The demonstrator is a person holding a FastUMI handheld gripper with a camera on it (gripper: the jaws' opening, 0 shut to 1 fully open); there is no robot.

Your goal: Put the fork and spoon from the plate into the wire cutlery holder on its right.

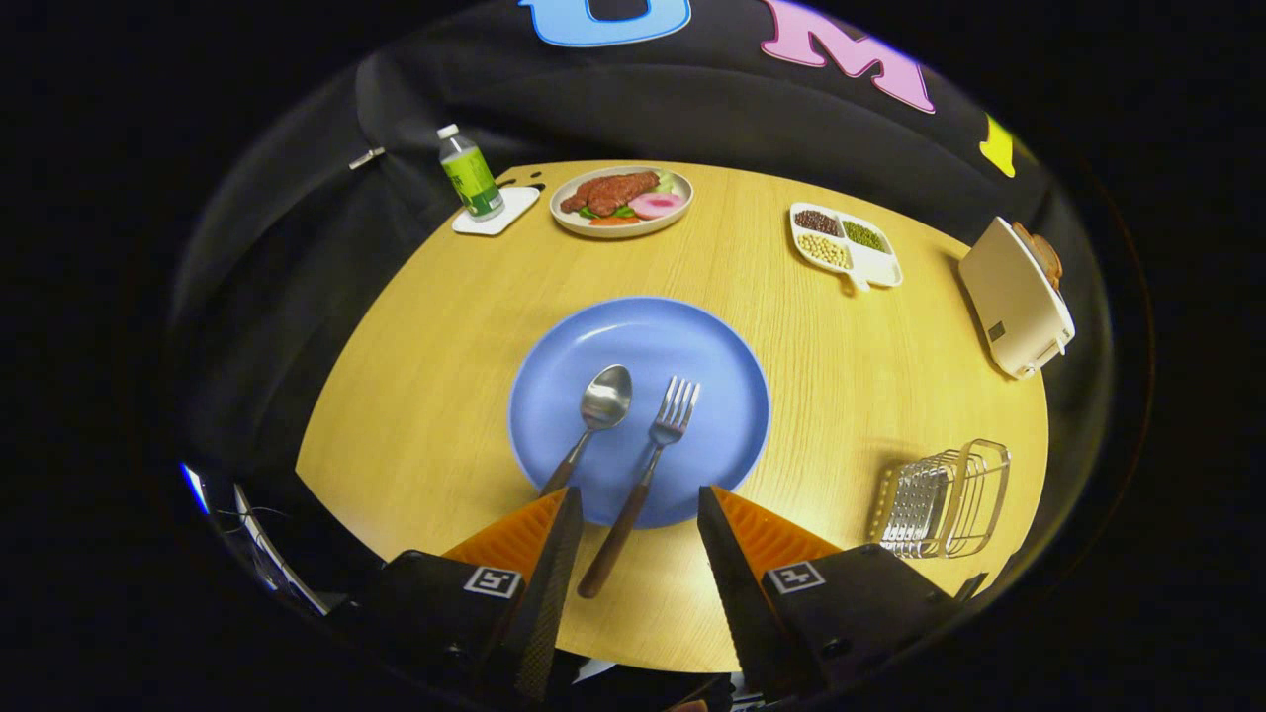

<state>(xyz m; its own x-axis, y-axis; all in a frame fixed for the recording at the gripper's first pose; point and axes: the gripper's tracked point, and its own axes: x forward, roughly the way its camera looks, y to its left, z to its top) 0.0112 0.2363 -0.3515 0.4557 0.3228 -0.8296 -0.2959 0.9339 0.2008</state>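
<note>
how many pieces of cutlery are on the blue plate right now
2. A silver metal spoon lies on the round blue plate, left of a silver metal fork with a brown wooden handle. The fork's handle reaches between the open tongs. None looks hidden.

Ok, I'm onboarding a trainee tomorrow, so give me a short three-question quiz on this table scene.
1. True or false: the fork and spoon lie on the blue plate.
2. Which handle lies between the gripper fingers? A fork, B spoon.
3. Fill in: the wire cutlery holder holds ____ utensils.

Key: 1 true; 2 A; 3 no. The fingers are open, gripping nothing.
</note>
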